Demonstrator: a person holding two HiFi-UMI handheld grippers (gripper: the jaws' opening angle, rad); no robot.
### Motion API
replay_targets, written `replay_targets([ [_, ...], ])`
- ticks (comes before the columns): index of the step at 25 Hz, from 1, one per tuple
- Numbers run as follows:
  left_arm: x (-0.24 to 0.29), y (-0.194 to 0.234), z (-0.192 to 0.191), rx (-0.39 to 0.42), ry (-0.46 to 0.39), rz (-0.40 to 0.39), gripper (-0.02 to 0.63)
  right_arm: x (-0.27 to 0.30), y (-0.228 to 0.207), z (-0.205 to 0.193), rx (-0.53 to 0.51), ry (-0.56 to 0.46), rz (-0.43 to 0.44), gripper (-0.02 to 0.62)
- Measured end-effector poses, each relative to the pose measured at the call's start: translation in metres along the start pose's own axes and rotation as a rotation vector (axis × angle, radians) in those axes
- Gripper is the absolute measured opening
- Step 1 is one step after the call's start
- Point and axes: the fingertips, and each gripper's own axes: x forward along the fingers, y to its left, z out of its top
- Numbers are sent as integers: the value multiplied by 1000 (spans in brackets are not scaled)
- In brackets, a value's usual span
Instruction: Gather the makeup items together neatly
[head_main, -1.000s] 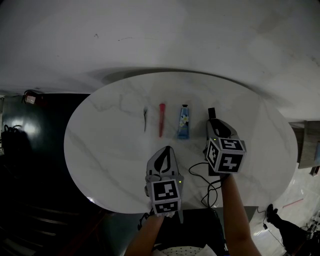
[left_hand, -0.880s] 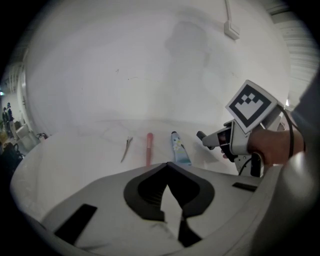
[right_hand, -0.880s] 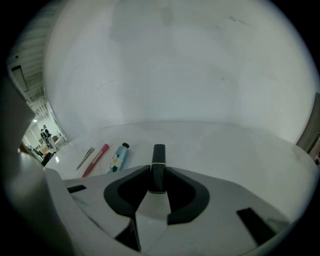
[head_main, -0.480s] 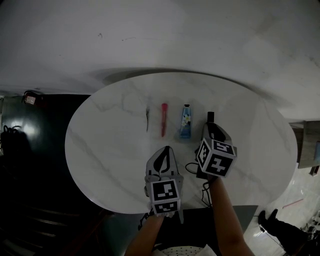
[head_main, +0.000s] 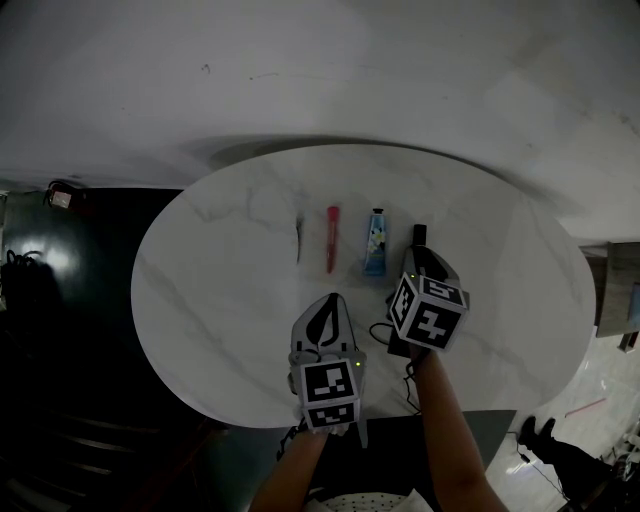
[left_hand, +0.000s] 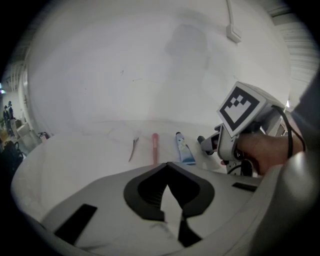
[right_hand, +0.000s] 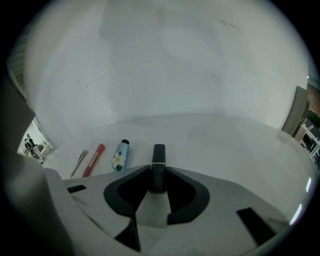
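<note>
Right gripper (right_hand: 158, 176) clamped on black lipstick tube (right_hand: 158, 156), at right end of row on white surface (head_main: 220, 300), beside blue cream tube (head_main: 376, 255), red stick (head_main: 331, 238), thin metal clip (head_main: 299, 240), left gripper (left_hand: 167, 165) closed together, empty.

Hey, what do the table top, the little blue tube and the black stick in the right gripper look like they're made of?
Table top: white, smooth, with faint grey veins, so marble or a marble-look surface.
Blue tube: probably soft plastic; it flattens toward one end and has a dark cap and a printed flower.
Black stick: likely hard plastic, satin black with a thin pale band; possibly metal.
</note>
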Motion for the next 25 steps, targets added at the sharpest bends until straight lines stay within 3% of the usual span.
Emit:
replay_targets([
  [25,1,9,-5,-8,12,7,18,3,0,-5,-19,13,-43,127],
])
